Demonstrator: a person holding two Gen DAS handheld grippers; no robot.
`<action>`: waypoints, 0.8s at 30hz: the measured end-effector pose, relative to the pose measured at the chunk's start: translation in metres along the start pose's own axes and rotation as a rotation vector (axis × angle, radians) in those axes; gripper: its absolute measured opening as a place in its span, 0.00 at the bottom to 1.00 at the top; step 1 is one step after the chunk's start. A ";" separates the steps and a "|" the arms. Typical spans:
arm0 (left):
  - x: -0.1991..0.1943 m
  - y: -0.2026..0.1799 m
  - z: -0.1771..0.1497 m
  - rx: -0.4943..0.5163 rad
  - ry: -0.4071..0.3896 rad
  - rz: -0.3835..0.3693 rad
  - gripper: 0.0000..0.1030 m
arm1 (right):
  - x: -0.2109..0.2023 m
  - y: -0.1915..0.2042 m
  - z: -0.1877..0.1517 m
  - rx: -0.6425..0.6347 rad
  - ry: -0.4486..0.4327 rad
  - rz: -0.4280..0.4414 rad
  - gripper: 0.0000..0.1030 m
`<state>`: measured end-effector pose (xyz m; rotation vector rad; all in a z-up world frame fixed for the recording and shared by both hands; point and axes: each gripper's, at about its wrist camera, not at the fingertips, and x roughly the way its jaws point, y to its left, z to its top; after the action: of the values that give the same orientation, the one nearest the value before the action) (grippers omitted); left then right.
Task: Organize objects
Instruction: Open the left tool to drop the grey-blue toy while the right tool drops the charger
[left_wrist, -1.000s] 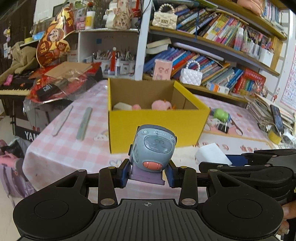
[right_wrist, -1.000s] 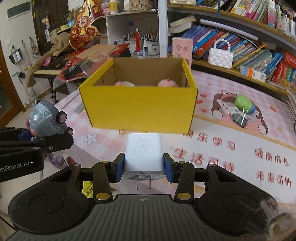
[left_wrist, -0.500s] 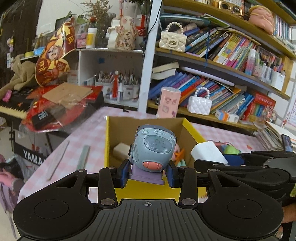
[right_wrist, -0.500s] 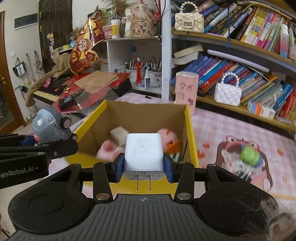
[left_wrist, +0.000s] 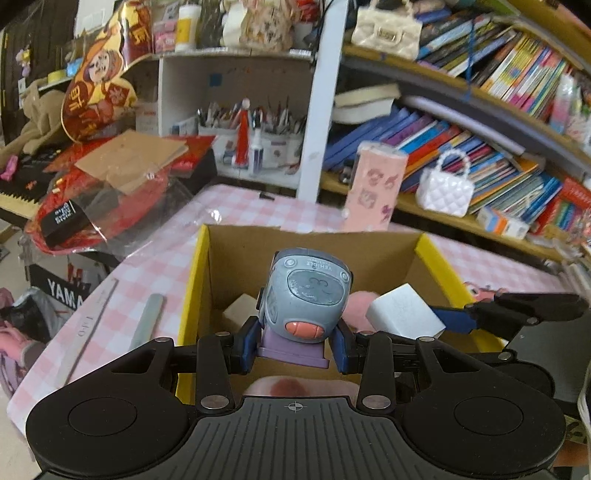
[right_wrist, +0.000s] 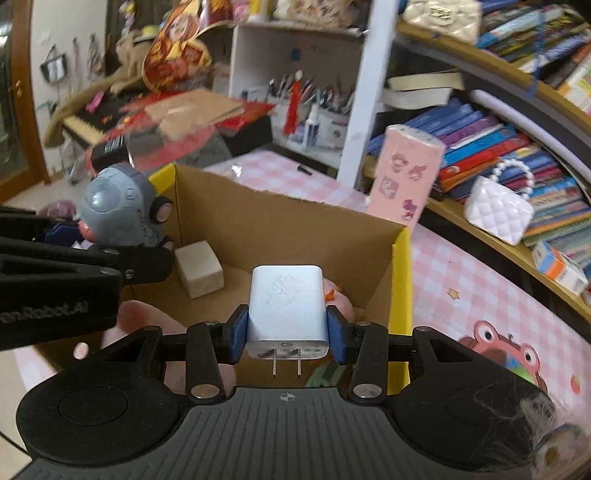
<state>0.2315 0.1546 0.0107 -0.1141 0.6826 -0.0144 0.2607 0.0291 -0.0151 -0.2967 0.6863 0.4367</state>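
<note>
My left gripper is shut on a grey toy vehicle with an orange nose and purple base, held over the open yellow cardboard box. Over the same box my right gripper is shut on a white plug charger, prongs pointing toward the camera. The charger also shows in the left wrist view, and the toy in the right wrist view at the left. Inside the box lie a beige block and pink soft toys.
The box stands on a pink checked tablecloth with two flat sticks at its left. A pink carton stands behind the box. Bookshelves, a white quilted purse and pen cups lie beyond. Clutter is piled at the left.
Both grippers have travelled forward from in front of the box to above its opening, each still holding its object. The box interior now fills the lower middle of both views.
</note>
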 end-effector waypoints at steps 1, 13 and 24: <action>0.005 0.000 0.001 0.001 0.011 0.007 0.37 | 0.006 0.000 0.002 -0.018 0.015 0.006 0.40; 0.039 -0.008 0.005 0.008 0.108 0.025 0.37 | 0.037 0.001 0.011 -0.100 0.173 0.037 0.40; 0.019 -0.008 0.009 0.019 0.016 0.046 0.55 | 0.018 -0.001 0.009 -0.040 0.047 0.019 0.49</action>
<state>0.2525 0.1464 0.0064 -0.0802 0.7011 0.0225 0.2787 0.0368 -0.0205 -0.3388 0.7270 0.4636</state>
